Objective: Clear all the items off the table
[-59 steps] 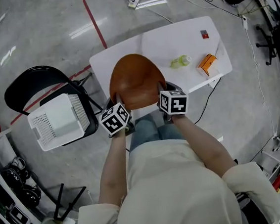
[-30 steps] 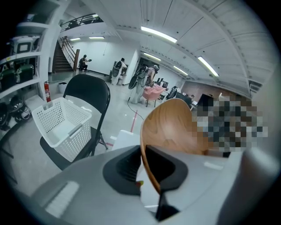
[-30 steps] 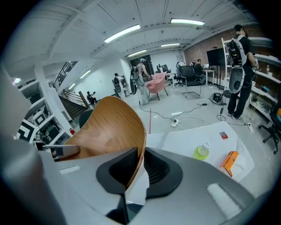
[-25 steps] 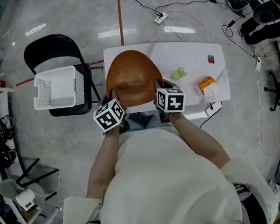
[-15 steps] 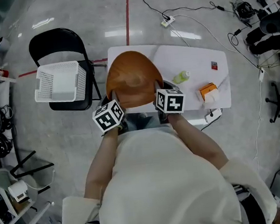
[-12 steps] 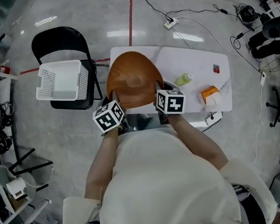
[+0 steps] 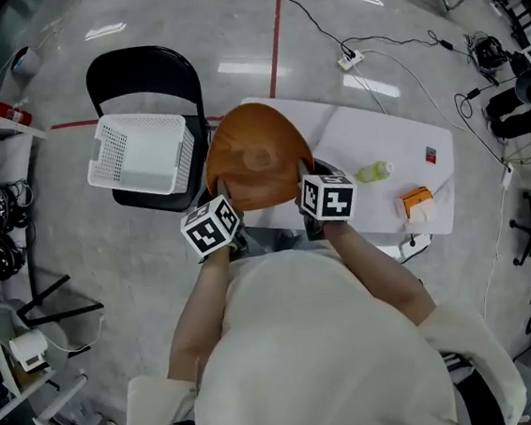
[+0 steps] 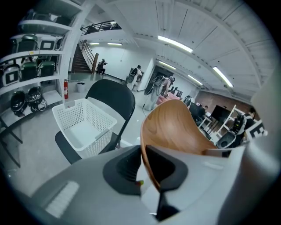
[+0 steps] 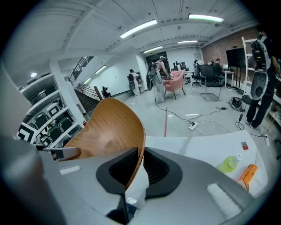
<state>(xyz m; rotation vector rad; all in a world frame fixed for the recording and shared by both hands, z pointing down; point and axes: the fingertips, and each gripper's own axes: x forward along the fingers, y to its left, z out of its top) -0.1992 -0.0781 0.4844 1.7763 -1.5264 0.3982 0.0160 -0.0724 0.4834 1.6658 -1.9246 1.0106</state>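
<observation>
Jaws of the left gripper (image 8: 142, 154) and right gripper (image 9: 141, 154) are clamped on the rim of an oval, wood-grained bowl (image 7: 258, 156); the white basket (image 7: 151, 157) is seen bare-floored.

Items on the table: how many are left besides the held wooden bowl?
3 on the table: a green bottle in the middle, an orange box at the right front edge, a small red card behind it. The wooden bowl may hide others.

The left forearm (image 7: 202, 298) and right forearm (image 7: 378, 275) reach forward side by side. The left tool (image 8: 141, 154) clamps the wooden bowl's (image 7: 258, 156) near left rim. The right tool (image 9: 140, 163) clamps its near right rim.
</observation>
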